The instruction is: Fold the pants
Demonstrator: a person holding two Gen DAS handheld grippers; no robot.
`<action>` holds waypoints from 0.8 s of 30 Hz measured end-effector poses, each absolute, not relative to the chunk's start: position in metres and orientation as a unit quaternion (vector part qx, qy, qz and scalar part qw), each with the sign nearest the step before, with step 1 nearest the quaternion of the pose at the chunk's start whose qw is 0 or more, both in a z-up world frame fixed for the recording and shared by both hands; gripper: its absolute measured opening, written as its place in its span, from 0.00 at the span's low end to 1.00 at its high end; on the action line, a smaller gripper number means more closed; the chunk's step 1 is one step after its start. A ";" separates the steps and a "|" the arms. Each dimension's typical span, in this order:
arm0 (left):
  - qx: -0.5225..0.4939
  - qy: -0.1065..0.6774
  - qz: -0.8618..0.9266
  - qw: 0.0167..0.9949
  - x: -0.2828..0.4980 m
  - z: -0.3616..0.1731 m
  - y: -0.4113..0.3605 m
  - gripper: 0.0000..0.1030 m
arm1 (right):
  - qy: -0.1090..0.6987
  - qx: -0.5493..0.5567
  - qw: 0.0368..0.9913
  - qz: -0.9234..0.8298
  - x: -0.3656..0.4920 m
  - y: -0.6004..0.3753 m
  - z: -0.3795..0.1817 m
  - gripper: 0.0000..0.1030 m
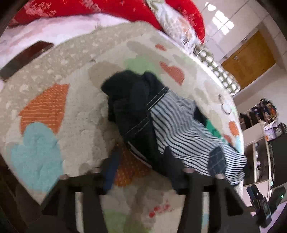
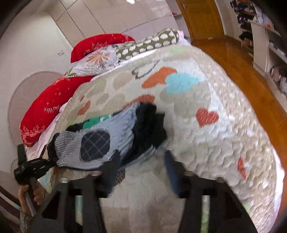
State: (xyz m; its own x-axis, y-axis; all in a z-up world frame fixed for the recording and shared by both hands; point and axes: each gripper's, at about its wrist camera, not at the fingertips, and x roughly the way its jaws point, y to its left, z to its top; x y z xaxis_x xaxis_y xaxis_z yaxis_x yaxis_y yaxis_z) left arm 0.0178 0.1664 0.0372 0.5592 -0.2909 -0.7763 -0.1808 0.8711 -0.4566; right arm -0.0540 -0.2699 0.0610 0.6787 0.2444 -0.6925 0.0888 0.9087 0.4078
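Note:
The pants (image 1: 161, 118) lie in a crumpled heap on the heart-patterned blanket (image 1: 53, 86): black cloth joined to black-and-white striped cloth with a dark checked patch (image 2: 95, 145). My left gripper (image 1: 141, 164) hovers open at the heap's near edge. Its right finger overlaps the dark cloth and its blue-padded left finger (image 1: 112, 164) stands clear over the blanket. My right gripper (image 2: 143, 170) is open at the other side of the pants (image 2: 122, 129); its left finger crosses the striped hem and bare blanket shows between the fingers. A bit of green cloth peeks from under the heap.
Red pillows (image 1: 100, 7), a floral pillow (image 2: 96, 59) and a dotted bolster (image 2: 148, 43) line the head of the bed. A dark phone (image 1: 26, 57) lies beside the blanket. Wooden floor (image 2: 242, 62), a door and shelves lie past the bed edge. A hand (image 2: 26, 193) holds the other tool.

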 end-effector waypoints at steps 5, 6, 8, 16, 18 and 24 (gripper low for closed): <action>-0.262 0.427 -0.014 0.865 -0.011 0.061 0.183 0.51 | 0.397 0.169 0.901 0.052 -0.029 -0.255 0.073 0.59; -0.263 0.420 -0.011 0.869 -0.014 0.065 0.185 0.52 | 0.403 0.158 0.900 0.053 -0.020 -0.250 0.070 0.59; -0.258 0.406 -0.011 0.877 -0.018 0.073 0.187 0.55 | 0.422 0.135 0.896 0.028 0.000 -0.242 0.061 0.59; -0.242 0.410 -0.026 0.879 -0.018 0.070 0.175 0.58 | 0.459 0.172 0.871 -0.029 0.007 -0.253 0.033 0.10; -0.241 0.417 -0.029 0.876 -0.017 0.066 0.172 0.58 | 0.461 0.184 0.868 -0.033 0.004 -0.261 0.028 0.10; -0.233 0.419 -0.037 0.877 -0.019 0.065 0.166 0.58 | 0.398 0.207 0.894 -0.002 -0.019 -0.267 0.050 0.48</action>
State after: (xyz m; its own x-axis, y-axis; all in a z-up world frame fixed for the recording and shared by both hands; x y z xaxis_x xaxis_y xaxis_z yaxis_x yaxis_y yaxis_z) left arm -0.0194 0.1657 0.0653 0.6459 -0.2600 -0.7178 -0.1302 0.8889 -0.4392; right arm -0.0188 -0.2671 0.0503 0.6824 0.1620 -0.7128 0.1679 0.9143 0.3685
